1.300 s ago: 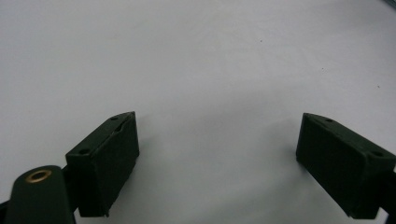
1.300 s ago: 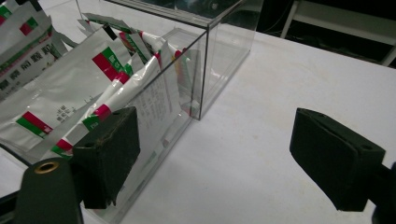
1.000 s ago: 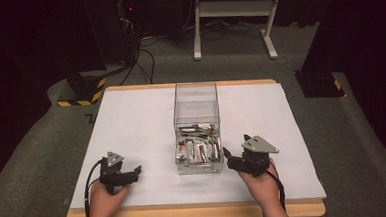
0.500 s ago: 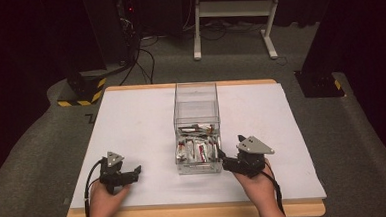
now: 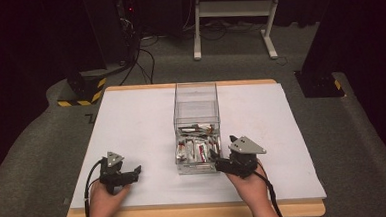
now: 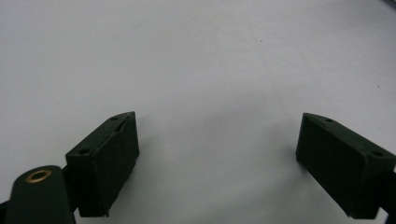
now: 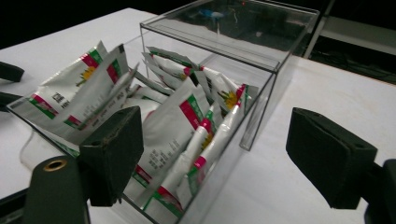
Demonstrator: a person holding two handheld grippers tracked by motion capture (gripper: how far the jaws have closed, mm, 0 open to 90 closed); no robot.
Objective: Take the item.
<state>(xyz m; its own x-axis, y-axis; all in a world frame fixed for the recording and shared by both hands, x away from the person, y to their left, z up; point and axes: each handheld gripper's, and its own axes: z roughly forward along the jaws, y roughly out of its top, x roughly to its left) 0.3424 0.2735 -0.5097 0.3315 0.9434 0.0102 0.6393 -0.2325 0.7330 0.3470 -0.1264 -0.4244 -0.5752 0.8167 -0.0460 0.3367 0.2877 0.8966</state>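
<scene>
A clear plastic box (image 5: 196, 113) stands mid-table, its drawer (image 5: 197, 167) pulled out toward me and holding several white sachets (image 5: 197, 147) with red and green print. In the right gripper view the sachets (image 7: 168, 126) stand upright in the clear drawer (image 7: 196, 210). My right gripper (image 5: 217, 161) is open beside the drawer's front right corner; its left jaw overlaps the drawer wall, its right jaw is over bare table. Its jaws (image 7: 219, 158) hold nothing. My left gripper (image 5: 136, 172) rests open on the white tabletop at the front left, its fingers (image 6: 107, 163) wide apart over bare surface.
The white table (image 5: 131, 121) has a wooden front edge (image 5: 186, 214). Beyond it lie grey carpet, a white stand's legs (image 5: 231, 16), cables (image 5: 143, 56) and a black-and-yellow striped base (image 5: 82, 91). A dark pillar base (image 5: 320, 84) stands at the right.
My right gripper has shifted left and nearer the drawer's front corner. The left gripper has stayed put.
</scene>
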